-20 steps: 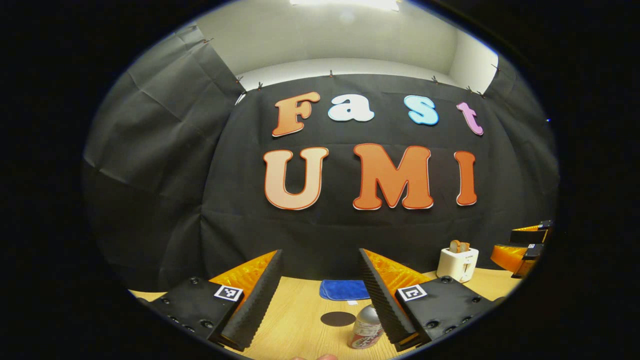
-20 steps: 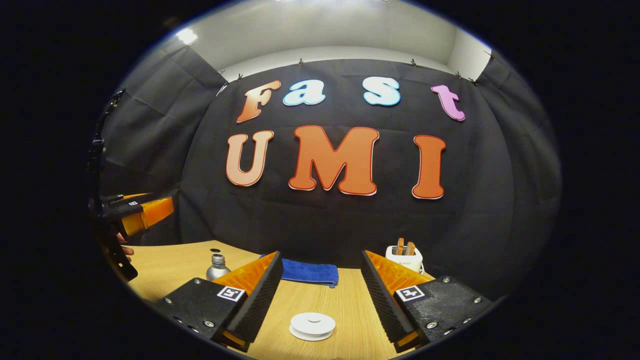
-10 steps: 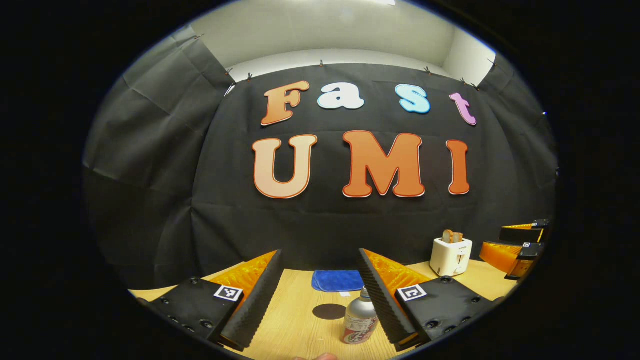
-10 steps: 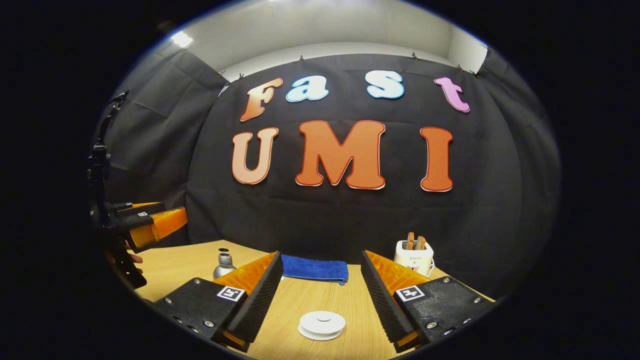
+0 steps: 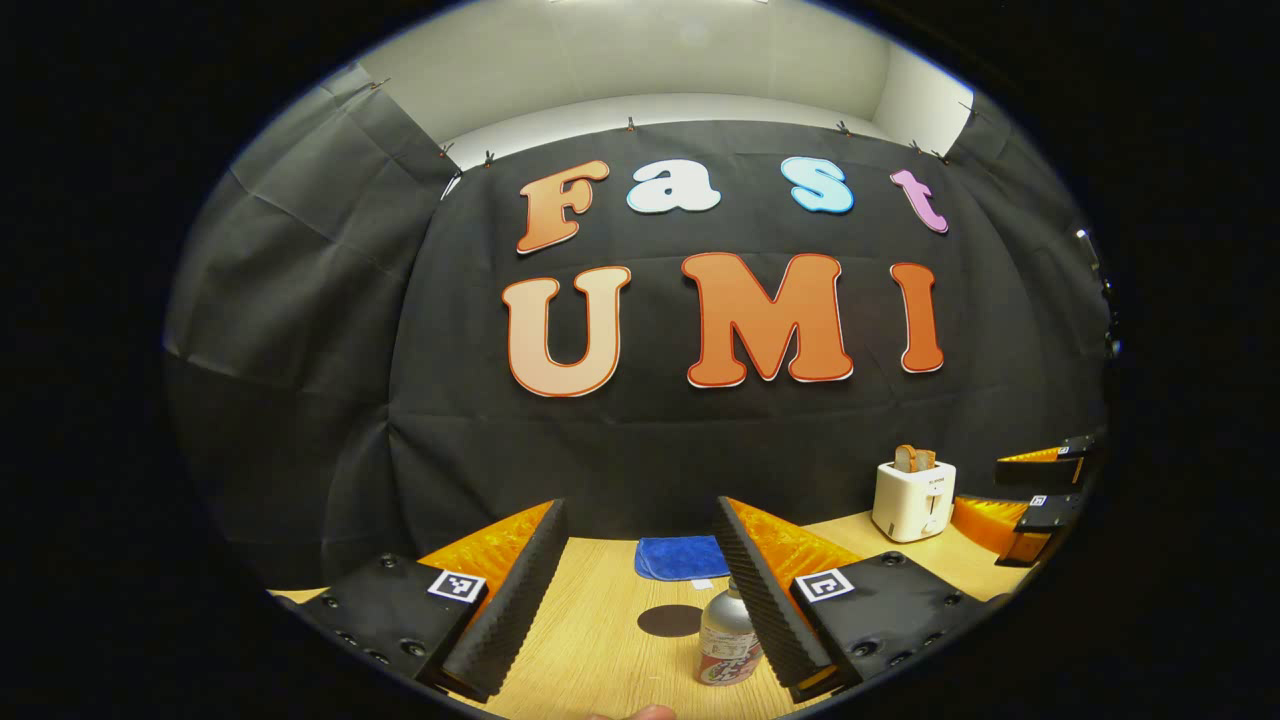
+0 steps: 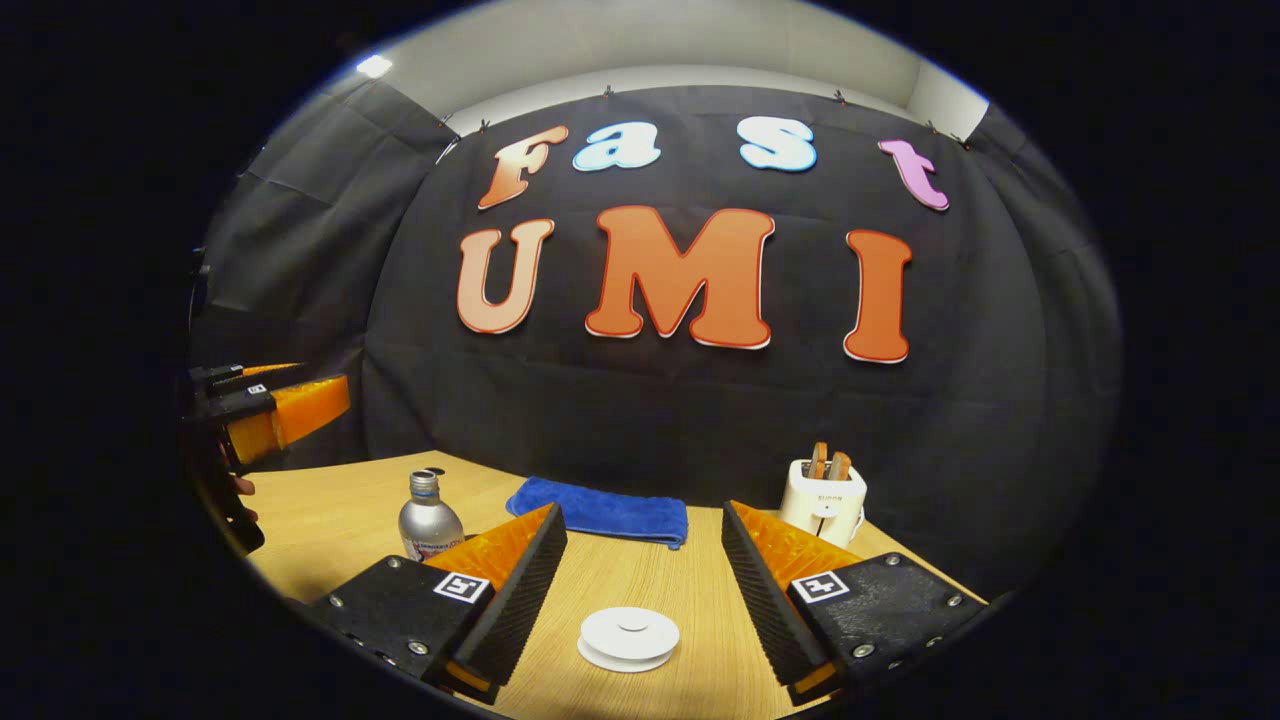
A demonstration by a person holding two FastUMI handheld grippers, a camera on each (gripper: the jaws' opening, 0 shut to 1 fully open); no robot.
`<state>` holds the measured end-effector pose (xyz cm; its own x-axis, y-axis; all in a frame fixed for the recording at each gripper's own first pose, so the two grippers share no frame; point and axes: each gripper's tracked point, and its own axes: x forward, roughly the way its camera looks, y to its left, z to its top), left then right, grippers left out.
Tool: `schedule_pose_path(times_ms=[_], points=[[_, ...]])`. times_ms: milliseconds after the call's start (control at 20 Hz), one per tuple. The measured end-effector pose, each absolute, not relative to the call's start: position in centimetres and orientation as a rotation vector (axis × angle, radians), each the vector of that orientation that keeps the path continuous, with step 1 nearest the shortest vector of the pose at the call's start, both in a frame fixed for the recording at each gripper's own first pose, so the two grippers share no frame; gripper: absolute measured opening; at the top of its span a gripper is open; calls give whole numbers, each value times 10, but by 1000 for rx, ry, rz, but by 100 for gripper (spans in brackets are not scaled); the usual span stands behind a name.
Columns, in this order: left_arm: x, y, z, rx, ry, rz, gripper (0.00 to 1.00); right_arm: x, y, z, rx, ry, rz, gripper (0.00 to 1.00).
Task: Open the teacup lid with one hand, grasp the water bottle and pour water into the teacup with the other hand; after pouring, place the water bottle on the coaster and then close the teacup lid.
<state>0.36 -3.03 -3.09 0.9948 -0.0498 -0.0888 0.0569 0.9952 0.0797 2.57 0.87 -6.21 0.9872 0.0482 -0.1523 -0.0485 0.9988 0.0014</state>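
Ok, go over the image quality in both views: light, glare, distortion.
Left gripper view: fisheye bends the table edge; even overhead light; bottle sharp, a soft sheen on its shoulder. Right gripper view: same curving; a bright ceiling lamp at upper left; lid crisp, faint shadow beneath.

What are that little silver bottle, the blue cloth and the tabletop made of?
The bottle looks like brushed metal, likely aluminium: dull silver sheen, threaded neck. The blue cloth seems a soft, matte, folded terry or microfibre. The table shows pale wood grain, perhaps laminate.
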Motion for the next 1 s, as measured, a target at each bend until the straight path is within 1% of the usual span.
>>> schedule_pose_path(times_ms=[400,550,800,850,900,950,1000], points=[[2,-38,-50,131,126,-80,96,43,15,-140,17,348,89,90],[3,-40,-57,151,135,-87,96,48,18,-166,13,409,105,86],[5,-44,-72,176,171,-91,96,56,24,-187,52,450,124,79],[5,-44,-75,179,180,-90,97,57,22,-193,65,464,125,73],[6,-44,-76,179,183,-87,96,57,21,-196,69,472,123,70],[6,-44,-78,180,186,-87,97,59,21,-199,69,477,127,64],[7,-44,-80,182,192,-87,96,60,22,-200,67,475,134,62]])
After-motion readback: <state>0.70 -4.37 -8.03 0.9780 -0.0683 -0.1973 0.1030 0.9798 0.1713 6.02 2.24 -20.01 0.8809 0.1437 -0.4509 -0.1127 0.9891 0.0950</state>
